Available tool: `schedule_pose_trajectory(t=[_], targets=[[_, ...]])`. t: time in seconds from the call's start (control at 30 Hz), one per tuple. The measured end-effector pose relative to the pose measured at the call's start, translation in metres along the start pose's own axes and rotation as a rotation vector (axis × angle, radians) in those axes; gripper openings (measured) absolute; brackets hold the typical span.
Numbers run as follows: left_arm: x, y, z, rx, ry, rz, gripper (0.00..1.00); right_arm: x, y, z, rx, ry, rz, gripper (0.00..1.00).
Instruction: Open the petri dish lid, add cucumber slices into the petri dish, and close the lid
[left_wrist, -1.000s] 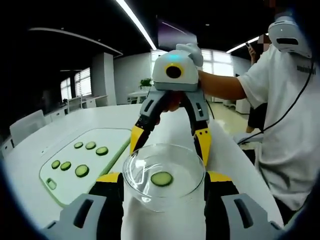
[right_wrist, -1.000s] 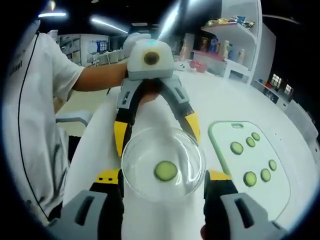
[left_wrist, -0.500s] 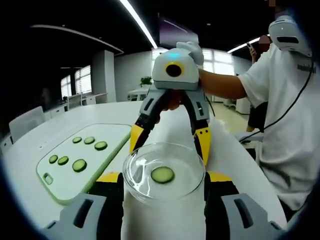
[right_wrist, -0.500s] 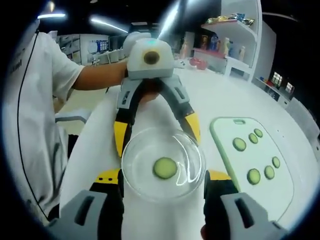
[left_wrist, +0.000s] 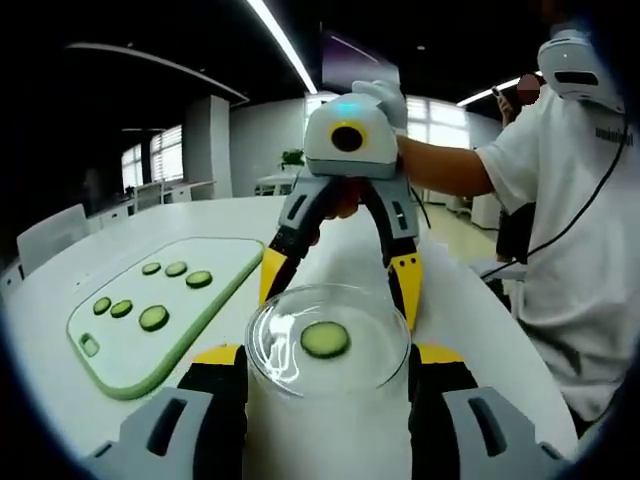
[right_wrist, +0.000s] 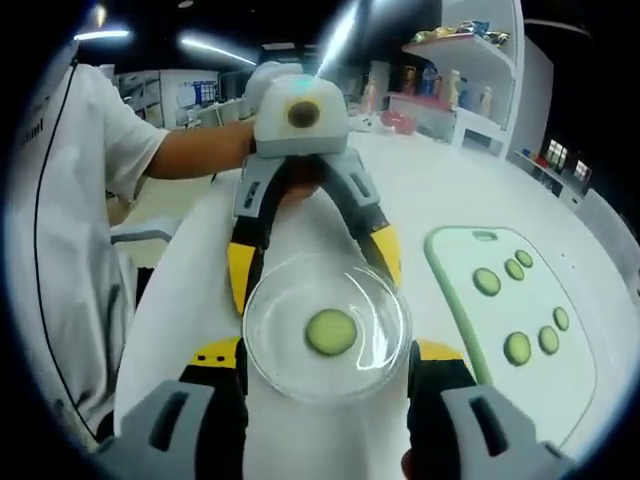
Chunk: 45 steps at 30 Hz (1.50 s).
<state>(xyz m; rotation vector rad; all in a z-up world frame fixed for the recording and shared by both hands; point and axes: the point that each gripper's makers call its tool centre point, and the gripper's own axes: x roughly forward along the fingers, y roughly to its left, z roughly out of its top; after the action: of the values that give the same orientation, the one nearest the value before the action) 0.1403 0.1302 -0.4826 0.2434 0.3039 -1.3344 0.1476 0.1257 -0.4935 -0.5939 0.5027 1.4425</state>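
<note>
Clear glass marks the nearest item: the petri dish (left_wrist: 328, 345), gripped from opposite sides by both tools. In the left gripper view, the left gripper (left_wrist: 327, 358) has its yellow-tipped jaws clamped against the dish rim; in the right gripper view, the right gripper (right_wrist: 326, 356) is clamped on the same dish (right_wrist: 325, 340) from the other side. One cucumber slice (left_wrist: 325, 339) lies flat inside, near the centre. Whether a lid is on the dish cannot be told from either view.

Just past the dish, the white table (left_wrist: 60, 310) carries a pale green cutting board (left_wrist: 140, 345) with six further slices (left_wrist: 153, 318) spread on it, well apart from the dish. Further off are the person's white sleeve (left_wrist: 560, 170) and, in the right gripper view, shelving (right_wrist: 470, 60).

Change over the last second: the cutting board has slid outward in both views while the dish and the opposing gripper hold their places. This indicates the hands and cameras moved together, carrying the dish, not that the board moved. Judgement: one slice is loaded; the dish is being repositioned, with adding more slices or lid closure remaining.
</note>
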Motion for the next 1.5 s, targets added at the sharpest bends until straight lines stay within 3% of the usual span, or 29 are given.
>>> schedule_pose_trajectory(t=[0.57,0.73,0.93,1.23,1.5], targets=[[-0.001,0.000,0.000,-0.005,0.001,0.000,0.65,0.000,0.000,0.001,0.011,-0.010,0.011,0.64],[-0.009,0.002,0.007,0.002,-0.020,0.014,0.66,-0.003,-0.001,0.000,0.010,-0.011,0.005,0.65],[-0.018,0.006,0.019,-0.011,-0.057,0.052,0.67,-0.013,-0.004,0.007,0.053,-0.057,-0.014,0.66],[-0.032,0.015,0.038,-0.009,-0.084,0.146,0.67,-0.039,-0.021,0.031,0.099,-0.167,-0.135,0.66],[-0.056,0.034,0.064,0.024,-0.140,0.316,0.67,-0.075,-0.041,0.057,0.141,-0.298,-0.289,0.66]])
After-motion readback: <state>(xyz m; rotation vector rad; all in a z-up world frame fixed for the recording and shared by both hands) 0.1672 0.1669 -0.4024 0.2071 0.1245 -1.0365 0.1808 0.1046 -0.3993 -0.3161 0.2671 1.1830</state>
